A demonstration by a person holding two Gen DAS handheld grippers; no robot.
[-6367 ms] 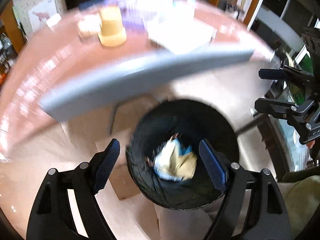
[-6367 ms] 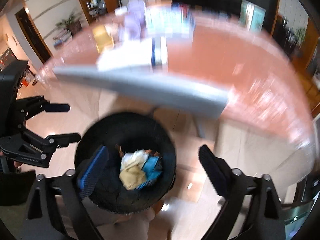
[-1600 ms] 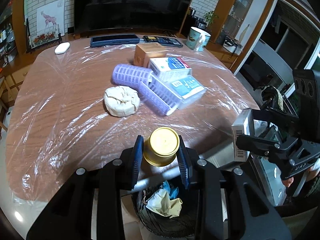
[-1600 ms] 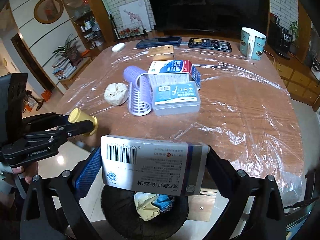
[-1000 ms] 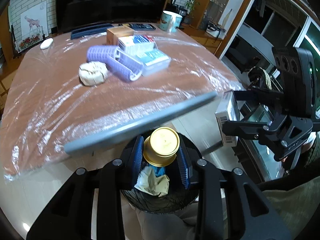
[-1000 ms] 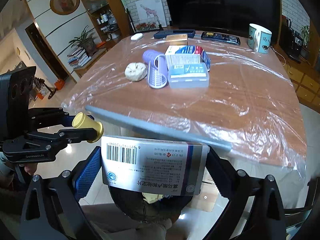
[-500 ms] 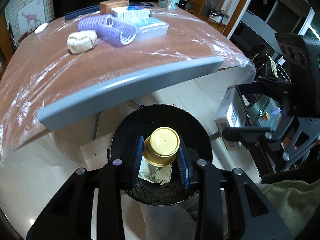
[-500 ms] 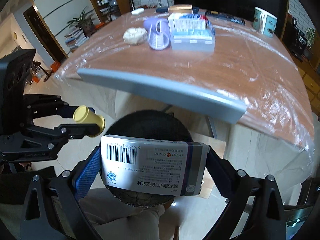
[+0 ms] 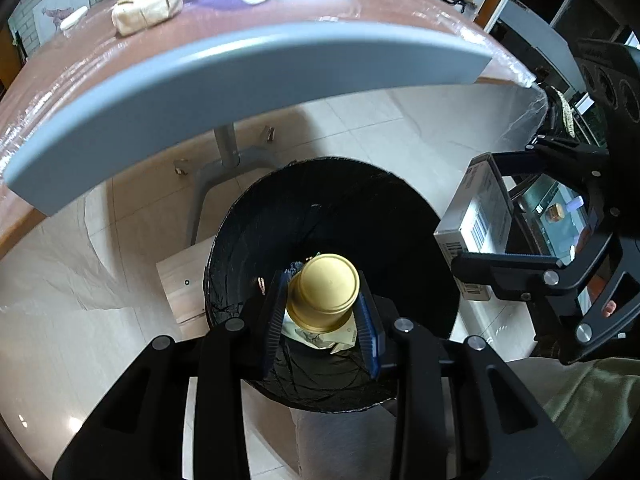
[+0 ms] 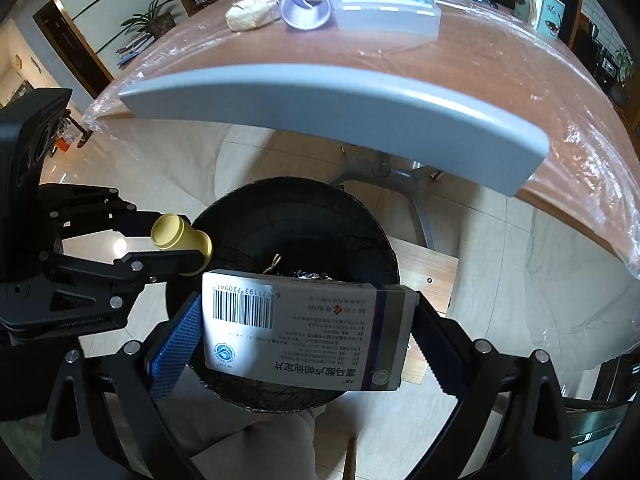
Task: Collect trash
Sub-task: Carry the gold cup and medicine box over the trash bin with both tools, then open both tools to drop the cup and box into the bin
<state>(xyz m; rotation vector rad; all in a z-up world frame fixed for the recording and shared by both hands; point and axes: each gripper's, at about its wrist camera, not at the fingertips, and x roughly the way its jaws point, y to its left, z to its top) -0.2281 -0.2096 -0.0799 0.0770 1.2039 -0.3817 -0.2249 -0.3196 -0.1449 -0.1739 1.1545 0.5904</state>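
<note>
My left gripper [image 9: 323,304] is shut on a small yellow bottle [image 9: 323,298] and hangs over the mouth of the black trash bin [image 9: 360,208], which stands on the floor below the table edge. Crumpled paper [image 9: 332,340] lies in the bin under the bottle. My right gripper [image 10: 304,332] is shut on a white medicine box [image 10: 304,332] with a barcode, held flat over the bin's near rim [image 10: 300,402]. From the right wrist view the left gripper [image 10: 176,244] holds the yellow bottle [image 10: 180,238] at the bin's left rim. The left wrist view shows the medicine box [image 9: 476,224] at the bin's right.
The brown table under clear film has a grey front edge [image 9: 240,68] overhanging the bin. On it lie a purple roller [image 10: 306,2], a beige lump [image 10: 252,14], a clear box [image 10: 386,14] and a mug [image 10: 538,2]. Grey table legs [image 10: 384,176] stand behind the bin on the tiled floor.
Both grippers have sunk from table height down below the table edge, to just over the bin. Each has kept its grip, the left on the bottle and the right on the box.
</note>
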